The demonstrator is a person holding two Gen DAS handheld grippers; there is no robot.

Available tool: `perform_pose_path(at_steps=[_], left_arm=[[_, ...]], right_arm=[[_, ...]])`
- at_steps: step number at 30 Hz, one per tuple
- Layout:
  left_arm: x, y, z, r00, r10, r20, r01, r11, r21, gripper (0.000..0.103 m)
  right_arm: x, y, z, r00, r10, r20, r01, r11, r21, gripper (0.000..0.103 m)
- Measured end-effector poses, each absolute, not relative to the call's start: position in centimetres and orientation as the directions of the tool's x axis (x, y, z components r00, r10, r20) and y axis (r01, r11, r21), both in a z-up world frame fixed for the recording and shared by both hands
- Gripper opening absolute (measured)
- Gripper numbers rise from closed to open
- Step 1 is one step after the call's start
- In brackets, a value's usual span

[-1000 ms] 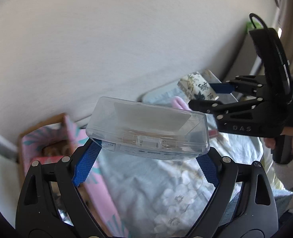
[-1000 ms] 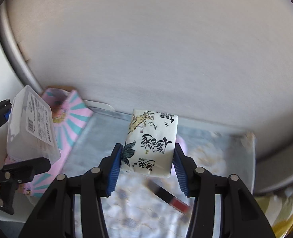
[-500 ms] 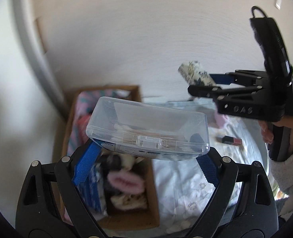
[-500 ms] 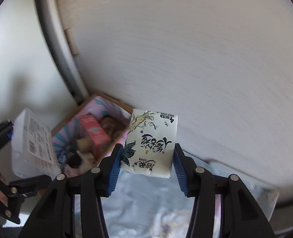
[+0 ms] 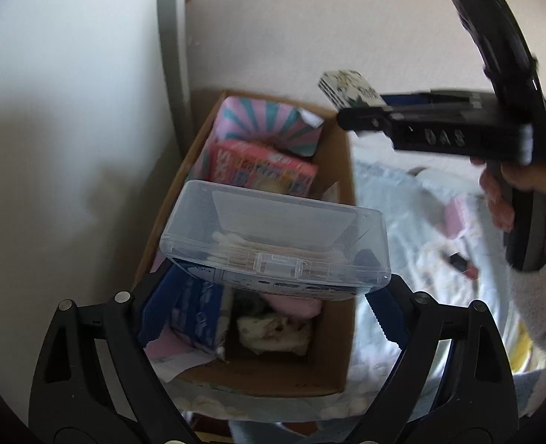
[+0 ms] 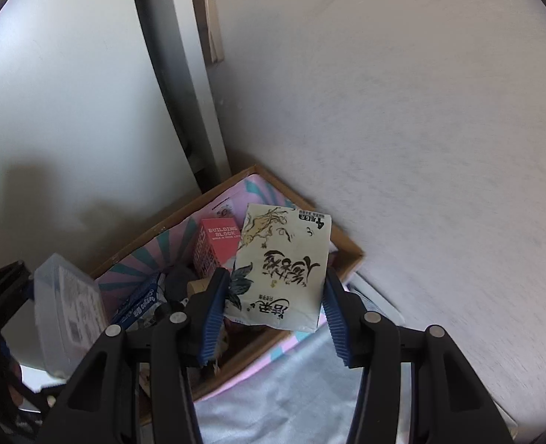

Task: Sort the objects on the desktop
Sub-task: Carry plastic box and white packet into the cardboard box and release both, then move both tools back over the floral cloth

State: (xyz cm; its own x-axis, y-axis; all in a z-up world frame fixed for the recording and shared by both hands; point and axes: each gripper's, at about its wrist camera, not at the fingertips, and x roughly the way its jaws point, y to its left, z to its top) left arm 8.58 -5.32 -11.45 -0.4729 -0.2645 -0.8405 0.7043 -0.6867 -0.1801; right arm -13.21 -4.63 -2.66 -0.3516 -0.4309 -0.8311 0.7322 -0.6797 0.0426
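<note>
Two held items [image 5: 276,244] [image 6: 284,273]: box crosswise, packet upright.

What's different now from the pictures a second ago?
Both grippers swung from over the pale flowery cloth to above the cardboard box, which now fills both views. Unchanged: the left gripper holds the clear plastic case, and the right gripper holds the tissue pack.
</note>
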Motion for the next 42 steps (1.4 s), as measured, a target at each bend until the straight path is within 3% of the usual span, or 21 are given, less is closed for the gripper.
perform_pose_path(at_steps=[17, 18, 19, 21, 25, 38, 42], left_arm=[[7.8, -5.1, -14.1, -0.414, -0.243, -0.877, 0.698, -0.704, -0.134, 0.091], [7.6, -5.2, -14.3, -0.403, -0.231, -0.886, 0.7, -0.701, -0.136, 0.094], [7.5, -5.3, -14.6, -0.393, -0.217, -0.894, 0.704, -0.696, -0.14, 0.103], [7.5, -5.4, -14.9, -0.384, -0.219, -0.897, 0.711, -0.69, -0.136, 0.103], [7.6, -5.6, -15.2, -0.374, -0.218, -0.901, 0.715, -0.686, -0.131, 0.103], [7.9, -5.4, -13.9, -0.416, -0.208, -0.885, 0.692, -0.705, -0.159, 0.103], [7.8, -5.3, -13.5, -0.417, -0.2, -0.887, 0.679, -0.717, -0.158, 0.103]], right_arm=[[-14.8, -6.1, -4.6, -0.297, -0.397, -0.869, 0.703, -0.707, 0.083, 0.048], [-14.8, -6.1, -4.7, -0.289, -0.399, -0.87, 0.702, -0.707, 0.091, 0.054], [-14.8, -6.2, -4.8, -0.278, -0.403, -0.872, 0.7, -0.707, 0.103, 0.067], [-14.7, -6.1, -4.6, -0.286, -0.423, -0.86, 0.693, -0.711, 0.119, 0.086], [-14.3, -5.5, -4.0, -0.315, -0.45, -0.836, 0.678, -0.723, 0.133, 0.103], [-13.5, -3.8, -3.0, -0.349, -0.452, -0.821, 0.638, -0.756, 0.145, 0.103], [-12.5, -2.4, -1.5, -0.402, -0.487, -0.775, 0.626, -0.764, 0.156, 0.103]])
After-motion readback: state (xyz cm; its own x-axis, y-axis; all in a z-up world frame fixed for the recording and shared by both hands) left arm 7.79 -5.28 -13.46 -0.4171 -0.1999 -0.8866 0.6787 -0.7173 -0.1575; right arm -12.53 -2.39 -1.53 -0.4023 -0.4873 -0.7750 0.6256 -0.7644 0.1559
